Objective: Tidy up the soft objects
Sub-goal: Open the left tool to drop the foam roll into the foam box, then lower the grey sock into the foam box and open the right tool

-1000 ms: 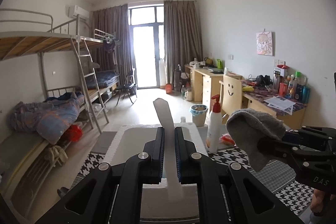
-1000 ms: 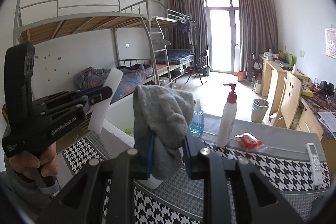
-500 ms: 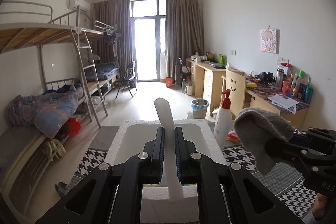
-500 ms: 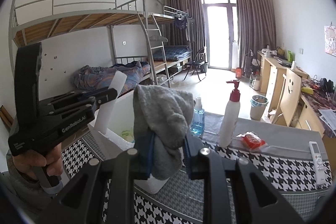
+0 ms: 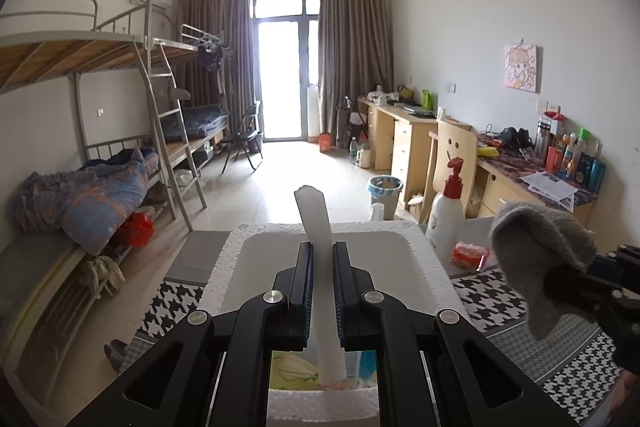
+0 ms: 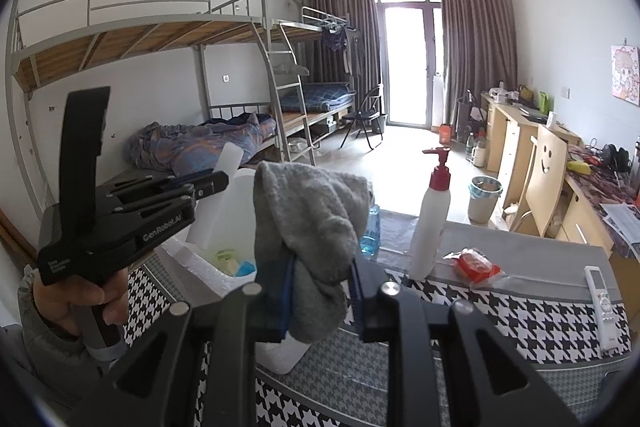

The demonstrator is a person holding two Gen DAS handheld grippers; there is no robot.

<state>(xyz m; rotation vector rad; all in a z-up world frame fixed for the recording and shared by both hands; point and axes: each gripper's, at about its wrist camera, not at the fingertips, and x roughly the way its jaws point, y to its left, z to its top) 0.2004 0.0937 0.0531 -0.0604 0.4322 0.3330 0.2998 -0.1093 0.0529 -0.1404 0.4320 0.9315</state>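
Note:
A white foam strip [image 5: 315, 223] stands upright between the jaws of my left gripper [image 5: 319, 251], which is shut on it. It hangs over an open white styrofoam box [image 5: 224, 267] with yellow-green and blue soft items [image 6: 232, 263] inside. My right gripper [image 6: 320, 263] is shut on a bunched grey cloth [image 6: 312, 211], held above the table just right of the box [image 6: 200, 263]. In the right wrist view the left gripper [image 6: 218, 183] and its foam strip [image 6: 226, 163] sit above the box's far side, held by a hand [image 6: 76, 303].
On the houndstooth tablecloth [image 6: 520, 323] stand a white pump bottle with a red top [image 6: 432, 223], a blue bottle [image 6: 370, 231], a red packet [image 6: 476, 265] and a white remote [image 6: 604, 303]. Bunk beds line the left wall and desks the right.
My left gripper has moved forward and slightly down with the foam strip, so the box now fills more of its view. The right gripper and grey cloth have barely shifted.

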